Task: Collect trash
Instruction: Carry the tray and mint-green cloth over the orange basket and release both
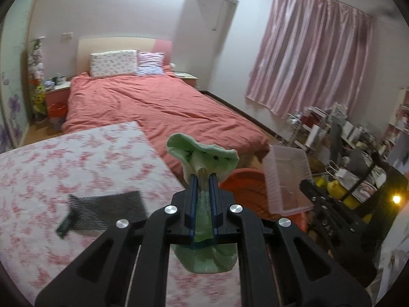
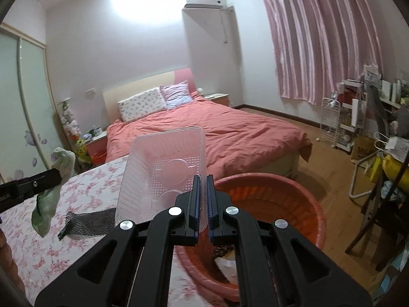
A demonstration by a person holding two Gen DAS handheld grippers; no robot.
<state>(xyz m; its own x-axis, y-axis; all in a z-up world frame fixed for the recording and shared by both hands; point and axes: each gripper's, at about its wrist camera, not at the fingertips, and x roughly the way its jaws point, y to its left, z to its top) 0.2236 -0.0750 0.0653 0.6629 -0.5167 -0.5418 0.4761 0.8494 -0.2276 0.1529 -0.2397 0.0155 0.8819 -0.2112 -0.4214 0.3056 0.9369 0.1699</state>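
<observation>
Closest up, the left gripper is clamped tight on a green wrapper, crumpled and flaring out past the fingertips, with more of it hanging under the jaws. The right gripper is pinched on the near edge of a clear tray, an empty plastic food container that's tilted and held up in the air. From the right wrist view the tray hangs partly over the tabletop with its floral pink cloth, and partly over the rim of a red basin sitting just right of the tabletop; there's some pale scrap inside the basin, can't tell what exactly. A black mesh bag lies flat on the cloth, left of both grippers and not touching either. Past the tabletop is the bed with a coral duvet and two pillows against the headboard. Further back, pink curtains on the right wall, with cluttered shelves below them, and an air conditioner up high.
</observation>
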